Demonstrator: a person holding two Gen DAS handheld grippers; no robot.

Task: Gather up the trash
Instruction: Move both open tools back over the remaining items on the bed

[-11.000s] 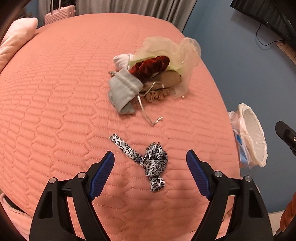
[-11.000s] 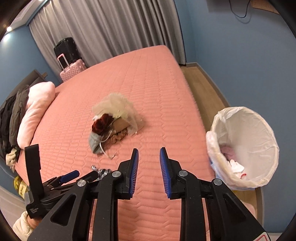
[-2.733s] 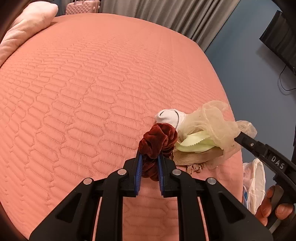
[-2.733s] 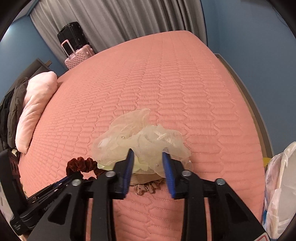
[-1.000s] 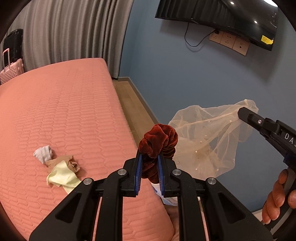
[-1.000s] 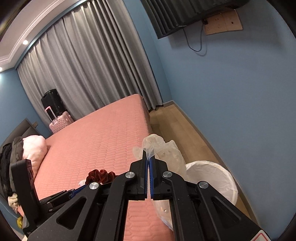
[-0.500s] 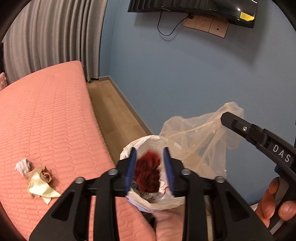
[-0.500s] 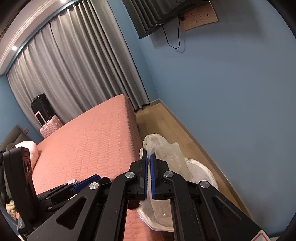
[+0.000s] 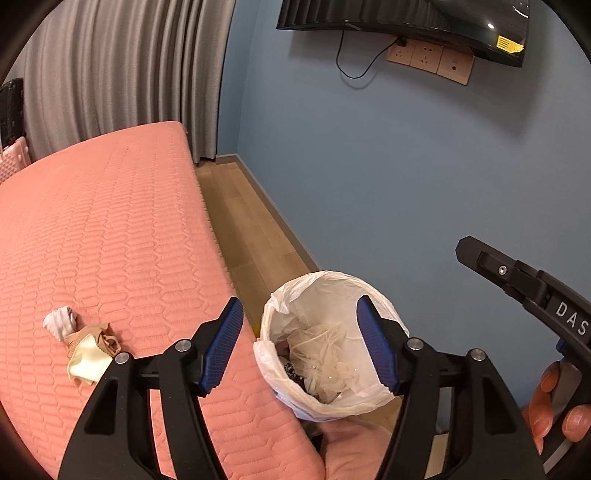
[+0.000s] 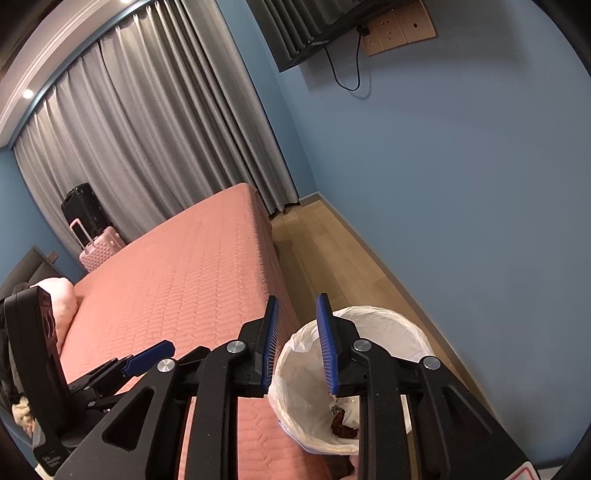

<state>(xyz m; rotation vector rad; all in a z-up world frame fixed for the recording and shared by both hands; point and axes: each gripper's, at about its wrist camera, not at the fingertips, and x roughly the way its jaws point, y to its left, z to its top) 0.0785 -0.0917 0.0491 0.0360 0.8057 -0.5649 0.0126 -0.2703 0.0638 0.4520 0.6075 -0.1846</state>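
Observation:
A bin lined with a white bag point(image 9: 317, 284) stands on the floor beside the pink bed point(image 9: 110, 236); it also shows in the right wrist view point(image 10: 388, 325). Sheer cream fabric point(image 9: 325, 354) lies inside it, and a dark red scrunchie point(image 10: 341, 428) shows at the bottom. My left gripper point(image 9: 301, 345) is open and empty above the bin. My right gripper point(image 10: 297, 341) is open and empty over the bin's near rim. On the bed lie a white sock point(image 9: 59, 321), a tan cloth point(image 9: 101, 338) and a pale yellow cloth point(image 9: 86, 365).
A blue wall point(image 9: 388, 177) runs close behind the bin, with a strip of wooden floor point(image 9: 243, 221) between it and the bed. A TV point(image 9: 406, 18) and sockets hang on the wall. Grey curtains point(image 10: 147, 140), two suitcases point(image 10: 96, 236) and a pink pillow point(image 10: 59, 299) are at the far end.
Both grippers have opened over the bin. The red scrunchie dropped from the left one and the sheer fabric dropped from the right one; both now lie in the bin.

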